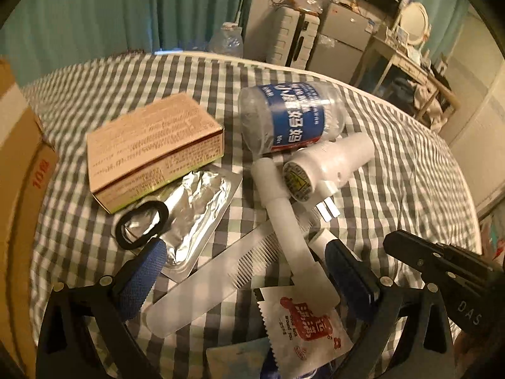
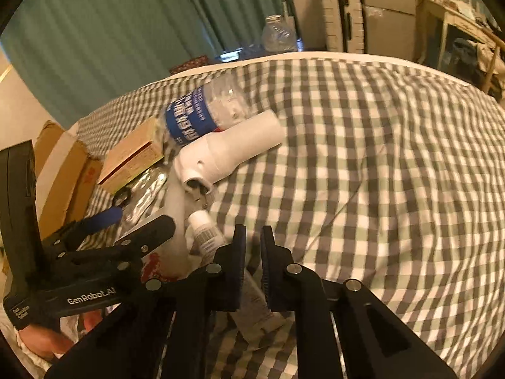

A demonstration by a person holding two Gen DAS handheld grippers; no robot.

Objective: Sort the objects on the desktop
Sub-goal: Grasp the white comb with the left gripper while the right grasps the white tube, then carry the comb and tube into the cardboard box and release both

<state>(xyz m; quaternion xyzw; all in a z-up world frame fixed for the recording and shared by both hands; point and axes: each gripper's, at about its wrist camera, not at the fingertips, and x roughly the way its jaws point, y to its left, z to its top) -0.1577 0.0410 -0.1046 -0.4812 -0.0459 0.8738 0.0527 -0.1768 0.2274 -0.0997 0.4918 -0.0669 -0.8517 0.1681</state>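
Fingers first: your left gripper point(image 1: 243, 271) is spread wide, its blue pads straddling the near end of the clutter with nothing between them, so it reads as poised to choose rather than carrying. Directly under that gap lie the clear comb point(image 1: 221, 271) and the long white tube point(image 1: 285, 221) crossing over it, with the red-printed sachet point(image 1: 300, 319) nearest you; stacked like that, whichever you take from below will drag its neighbour. Your right gripper point(image 2: 252, 252) is nearly closed, only a narrow slit between the pads, and holds nothing; it hangs above a small white bottle point(image 2: 205, 230) at the pile's right edge, probably parked there to stay clear of the left.

A little farther, the black ring point(image 1: 142, 224) rests on the crumpled foil pack point(image 1: 195, 214), which is tucked partly under the cardboard box point(image 1: 151, 148). Right of these, the white hair dryer point(image 1: 328, 164) leans against the toppled blue-labelled jar point(image 1: 284, 117); being round, the jar may roll once the dryer is lifted.

Everything sits bunched on the left part of the checked bed point(image 2: 378, 158), leaving its right side bare for sorted groups. A brown carton point(image 1: 19, 189) stands at the far left edge, a likely bin.
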